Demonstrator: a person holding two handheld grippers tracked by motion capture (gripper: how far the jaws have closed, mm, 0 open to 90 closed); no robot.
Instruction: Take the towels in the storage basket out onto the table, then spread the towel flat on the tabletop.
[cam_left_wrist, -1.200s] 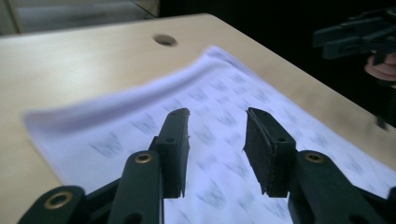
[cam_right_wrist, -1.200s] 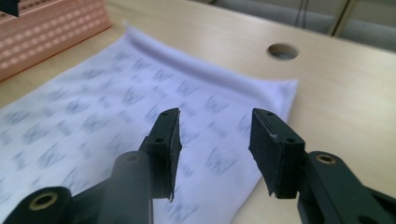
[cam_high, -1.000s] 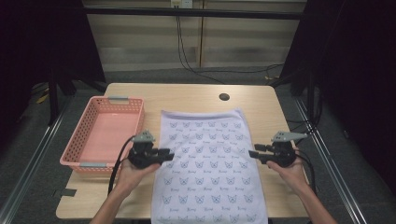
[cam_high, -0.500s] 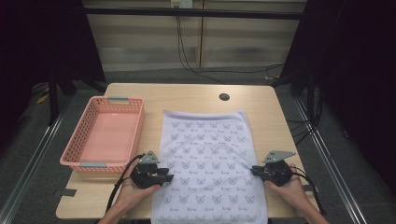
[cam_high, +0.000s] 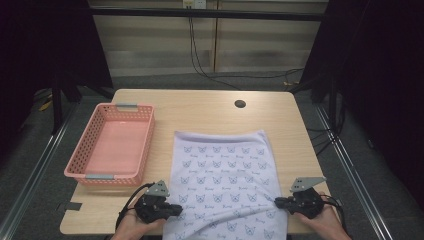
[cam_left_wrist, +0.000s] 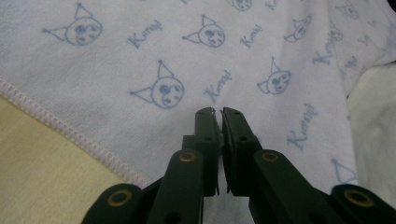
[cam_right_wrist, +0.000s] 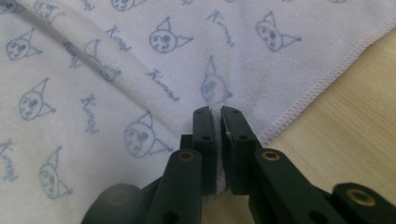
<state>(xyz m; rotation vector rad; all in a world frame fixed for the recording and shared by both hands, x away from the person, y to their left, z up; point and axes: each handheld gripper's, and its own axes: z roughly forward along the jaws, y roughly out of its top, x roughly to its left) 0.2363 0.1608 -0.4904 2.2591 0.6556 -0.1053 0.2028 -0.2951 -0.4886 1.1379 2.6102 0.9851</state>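
Both claws have slid from mid-towel toward the person's edge of the surface (cam_high: 210, 107) since the earlier frame, & the towel's near end now bunches in wrinkles between them. Left claw (cam_left_wrist: 219, 122): jaws just closing, nearly pressed together, pinching the white cat-print towel (cam_high: 220, 175) by its left hem. Right claw (cam_right_wrist: 217, 120): jaws near-shut w/ a fold of cloth nipped between them, beside the pink-stitched right hem. Towel lies flat mid-surface, near end drooping over the front edge. Pink basket (cam_high: 82, 162) sits to its left, apart from it.
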